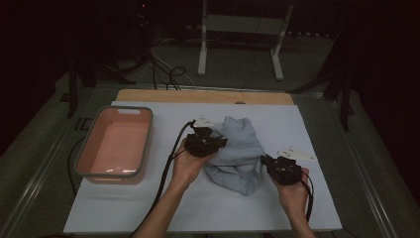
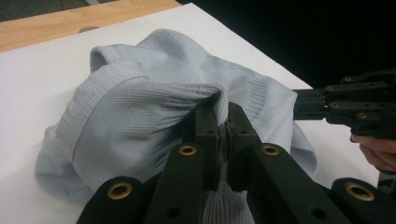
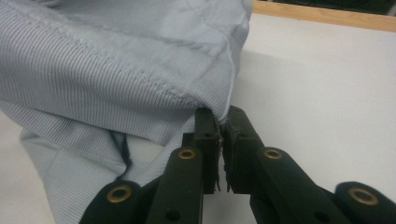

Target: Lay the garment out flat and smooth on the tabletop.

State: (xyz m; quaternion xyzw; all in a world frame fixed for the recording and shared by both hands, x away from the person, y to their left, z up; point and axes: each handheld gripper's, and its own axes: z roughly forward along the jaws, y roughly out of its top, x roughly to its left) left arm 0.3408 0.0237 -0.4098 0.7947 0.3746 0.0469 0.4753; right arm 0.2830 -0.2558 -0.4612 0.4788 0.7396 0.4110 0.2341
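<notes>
Two grippers pinched one pale blue cloth (image 1: 237,153) that lay crumpled near the middle of a white sheet (image 1: 297,208) covering the table. At the far left of the sheet sat a pink tub (image 1: 115,144), rectangular with rounded corners and a grey rim, well apart from the cloth. Right of it, the left gripper (image 1: 214,143) reached over the cloth's near-left part; in the left gripper view (image 2: 222,114) its black jaws were pressed together on a raised fold of ribbed knit. The cloth was soft and heaped, with a banded hem curling over the top. At its near-right edge the right gripper (image 1: 267,161) bit the fabric; in the right gripper view (image 3: 219,122) its jaws clamped a stitched seam where the ribbed cloth hung down. A cable (image 1: 171,158) ran from the left gripper along the forearm toward the near edge. Beyond the sheet a strip of bare wood (image 1: 198,96) showed, and farther off a white frame (image 1: 242,25) stood on the floor. The room around was dark, and its far corners were hard to make out. Both forearms were cut off by the near edge.
</notes>
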